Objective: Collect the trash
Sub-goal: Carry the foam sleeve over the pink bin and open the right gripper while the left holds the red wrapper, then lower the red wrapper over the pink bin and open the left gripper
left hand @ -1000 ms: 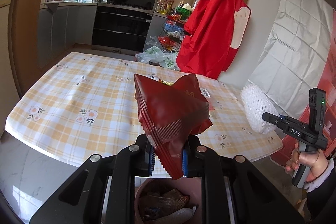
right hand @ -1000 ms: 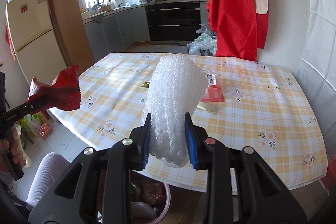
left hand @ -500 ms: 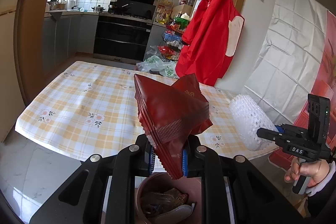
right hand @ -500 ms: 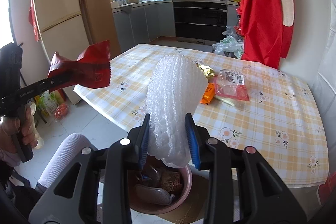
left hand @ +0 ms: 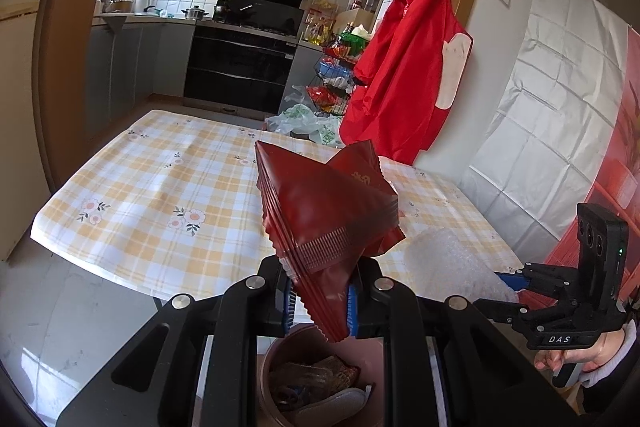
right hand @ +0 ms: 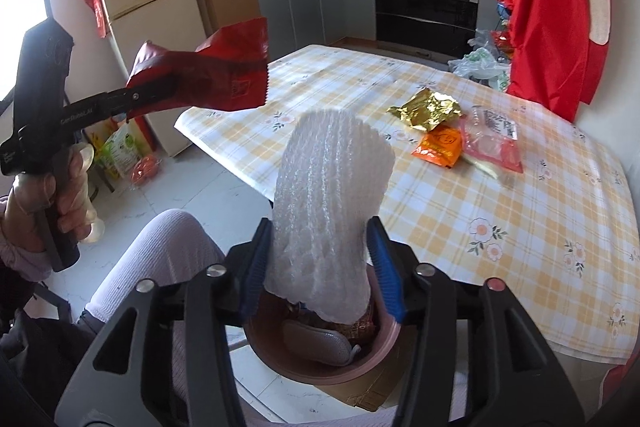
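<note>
A table (right hand: 460,223) under a yellow-checked flowered cloth stands before a red garment (right hand: 556,11) hanging off its far right corner, a cream fridge (right hand: 148,11) past its left edge, and a black oven (left hand: 244,67) with grey cabinets (left hand: 132,63) beyond its far edge.

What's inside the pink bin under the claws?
The pink bin holds crumpled brownish wrappers and a grey padded piece. The white foam net and the red bag cover part of the opening, so anything deeper is hidden.
</note>
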